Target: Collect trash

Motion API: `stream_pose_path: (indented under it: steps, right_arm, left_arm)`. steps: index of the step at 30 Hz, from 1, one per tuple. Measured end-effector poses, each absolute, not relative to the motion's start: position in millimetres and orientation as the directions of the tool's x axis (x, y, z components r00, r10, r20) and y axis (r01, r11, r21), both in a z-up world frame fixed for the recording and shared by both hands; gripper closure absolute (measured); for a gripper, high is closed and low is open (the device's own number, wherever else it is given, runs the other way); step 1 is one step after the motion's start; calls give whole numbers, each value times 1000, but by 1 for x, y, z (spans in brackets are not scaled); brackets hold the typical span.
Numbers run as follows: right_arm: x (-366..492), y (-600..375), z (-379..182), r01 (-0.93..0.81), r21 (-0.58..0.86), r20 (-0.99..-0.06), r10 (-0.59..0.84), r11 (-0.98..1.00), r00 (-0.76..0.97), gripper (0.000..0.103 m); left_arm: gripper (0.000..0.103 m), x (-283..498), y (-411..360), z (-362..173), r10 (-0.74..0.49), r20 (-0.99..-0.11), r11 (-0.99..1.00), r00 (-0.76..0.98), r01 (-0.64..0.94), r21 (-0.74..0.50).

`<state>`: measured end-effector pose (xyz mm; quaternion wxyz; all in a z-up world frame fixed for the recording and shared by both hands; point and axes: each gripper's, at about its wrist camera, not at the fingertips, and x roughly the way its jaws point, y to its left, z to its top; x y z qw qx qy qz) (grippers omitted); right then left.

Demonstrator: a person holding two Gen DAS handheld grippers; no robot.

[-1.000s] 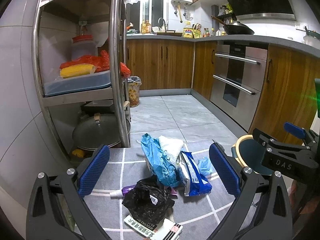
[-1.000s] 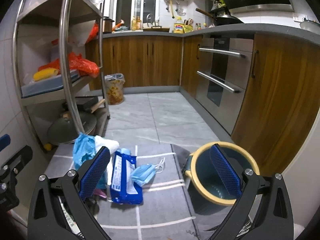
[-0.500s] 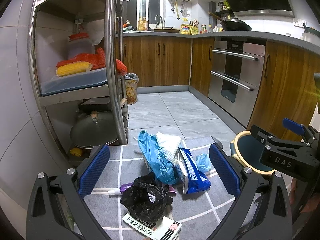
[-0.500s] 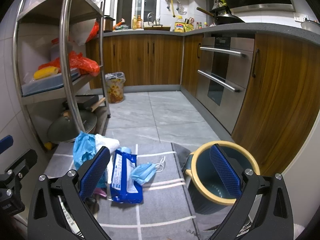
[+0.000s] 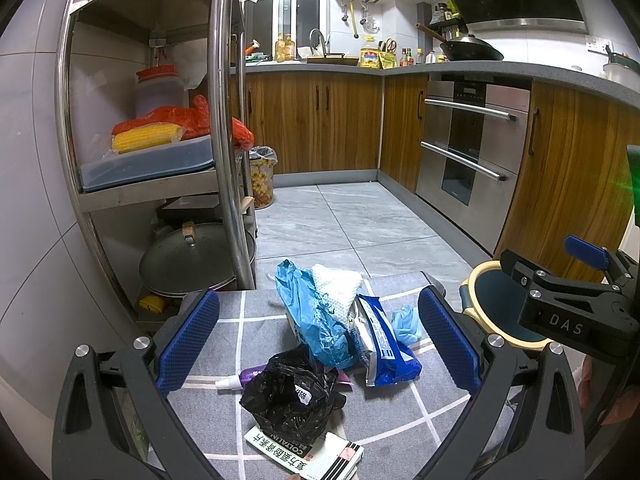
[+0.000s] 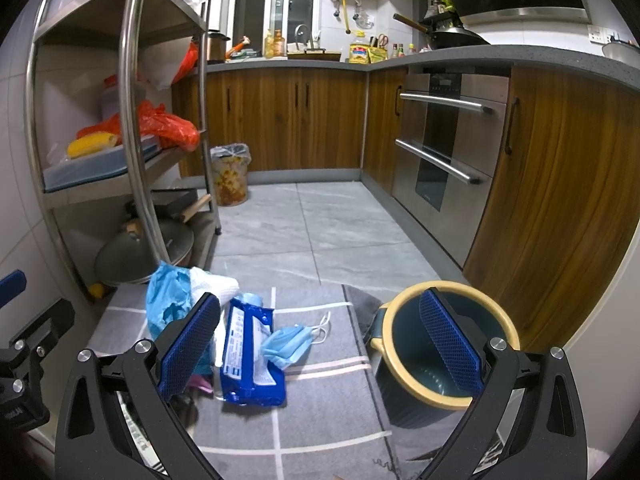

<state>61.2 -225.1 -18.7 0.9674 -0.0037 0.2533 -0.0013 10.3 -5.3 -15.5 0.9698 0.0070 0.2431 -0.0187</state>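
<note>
The trash lies in a loose heap on a grey mat [image 5: 256,332] with white grid lines on the kitchen floor. At the near end sits a crumpled black plastic bag [image 5: 294,398], partly on top of a white printed box [image 5: 304,454]. A small purple tube [image 5: 244,378] pokes out from under the bag to the left. Behind the bag lies a crumpled light blue plastic bag [image 5: 314,320], with a white cloth or paper towel [image 5: 338,292] touching it at the far side. Just right of these is a dark blue wipes packet [image 6: 250,356], and beside that a light blue face mask [image 6: 290,344] with its ear loops spread on the mat.

To the right of the heap stands a dark bin with a yellow rim [image 6: 400,312], upright at the mat's edge, near the wooden cabinets.

The left gripper [image 5: 318,340] hangs above the heap with its jaws spread wide and nothing between them. The right gripper [image 6: 318,344] is likewise wide apart and empty, its left finger over the packet and its right finger in front of the bin's mouth.

A metal shelf rack [image 5: 222,120] stands to the left, with a pot lid [image 5: 188,256] on its lowest level.
</note>
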Motion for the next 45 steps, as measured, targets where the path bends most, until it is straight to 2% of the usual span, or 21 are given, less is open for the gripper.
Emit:
stream_pose_path:
  steps: [24, 31, 35, 41, 45]
  right_arm:
    - [63, -224, -18, -2, -5, -495, -1, 1000, 869, 4]
    - [62, -221, -29, -125, 18, -487, 118, 992, 866, 4]
    - [75, -220, -36, -143, 32, -517, 139, 989, 845, 4]
    - [116, -227, -40, -128, 159, -531, 195, 979, 825, 4]
    - [149, -249, -60, -44, 217, -565, 162, 975, 809, 4]
  left_arm:
    - [5, 11, -4, -17, -33, -476, 999, 879, 39, 2]
    - [5, 26, 15, -25, -86, -543, 996, 836, 77, -39]
    - [5, 38, 33, -26, -21, -537, 1000, 843, 28, 4]
    - [6, 74, 60, -16, 18, -491, 991, 871, -81, -106]
    - [6, 101, 48, -26, 75, -469, 993, 880, -108, -43]
